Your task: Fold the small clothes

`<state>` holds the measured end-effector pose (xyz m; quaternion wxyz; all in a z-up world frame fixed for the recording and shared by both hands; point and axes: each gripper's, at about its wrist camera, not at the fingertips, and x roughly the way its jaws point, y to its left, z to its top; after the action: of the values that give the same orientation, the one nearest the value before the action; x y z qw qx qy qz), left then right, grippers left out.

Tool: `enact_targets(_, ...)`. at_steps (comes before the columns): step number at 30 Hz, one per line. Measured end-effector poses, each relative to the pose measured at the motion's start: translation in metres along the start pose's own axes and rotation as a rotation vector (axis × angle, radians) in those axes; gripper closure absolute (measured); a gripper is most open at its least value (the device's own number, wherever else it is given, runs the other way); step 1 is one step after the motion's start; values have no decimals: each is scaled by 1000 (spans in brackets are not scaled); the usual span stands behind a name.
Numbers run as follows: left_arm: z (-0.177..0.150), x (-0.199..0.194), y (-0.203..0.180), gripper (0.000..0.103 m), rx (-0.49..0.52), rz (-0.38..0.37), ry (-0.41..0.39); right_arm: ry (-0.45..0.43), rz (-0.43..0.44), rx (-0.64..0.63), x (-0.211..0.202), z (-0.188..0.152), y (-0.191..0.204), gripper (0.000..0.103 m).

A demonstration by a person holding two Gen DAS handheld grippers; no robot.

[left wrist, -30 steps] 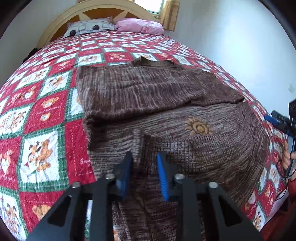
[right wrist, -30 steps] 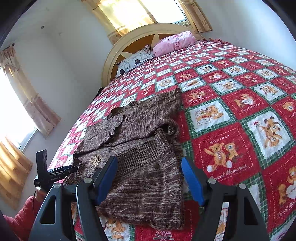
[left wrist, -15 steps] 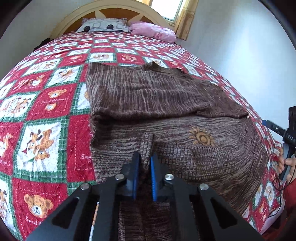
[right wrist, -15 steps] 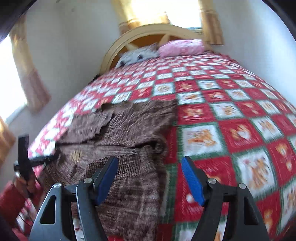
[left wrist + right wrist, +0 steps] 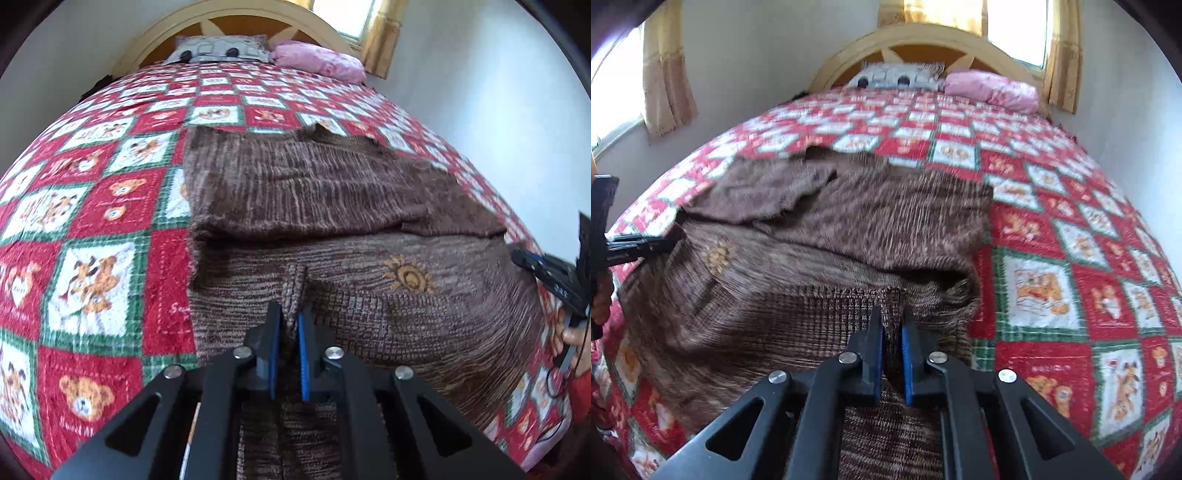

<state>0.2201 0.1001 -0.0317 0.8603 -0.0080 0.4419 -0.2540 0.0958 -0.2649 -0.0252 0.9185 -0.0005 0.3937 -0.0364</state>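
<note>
A brown knitted sweater [image 5: 332,206] with an orange sun patch [image 5: 408,277] lies partly folded on the bed. It also shows in the right wrist view [image 5: 820,229]. My left gripper [image 5: 290,321] is shut on a pinched ridge of its ribbed hem. My right gripper [image 5: 892,325] is shut on a fold of the ribbed hem too. Each gripper shows at the edge of the other's view, the right gripper [image 5: 550,277] at the right and the left gripper [image 5: 631,247] at the left.
The bed has a red, white and green teddy-bear quilt [image 5: 96,229]. A pink pillow [image 5: 993,90] and a grey patterned pillow [image 5: 894,75] lie by the yellow headboard [image 5: 923,44]. White walls and curtained windows surround the bed.
My left gripper closed on the hem ridge. My right gripper swung over the sweater and closed from wide open onto the hem.
</note>
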Motion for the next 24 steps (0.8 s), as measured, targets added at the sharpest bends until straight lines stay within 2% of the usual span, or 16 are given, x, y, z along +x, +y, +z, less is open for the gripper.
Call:
enact_targets(4, 1, -19, 6, 94, -72, -37, -52, -95, -2, 32, -33, 10, -1, 95)
enact_targets(8, 6, -34, 3, 95, -78, -41, -98, -179, 3, 46, -59, 26, 0, 95)
enact_targets(11, 10, -44, 3, 95, -91, -43, -131, -227, -34, 5, -70, 34, 11, 95)
enact_targets(17, 18, -51, 6, 95, -110, -25, -177, -268, -93, -43, -75, 39, 23, 95)
enact_targets(24, 35, -49, 11, 95, -134, 5, -181, -285, -79, -42, -73, 58, 21, 95)
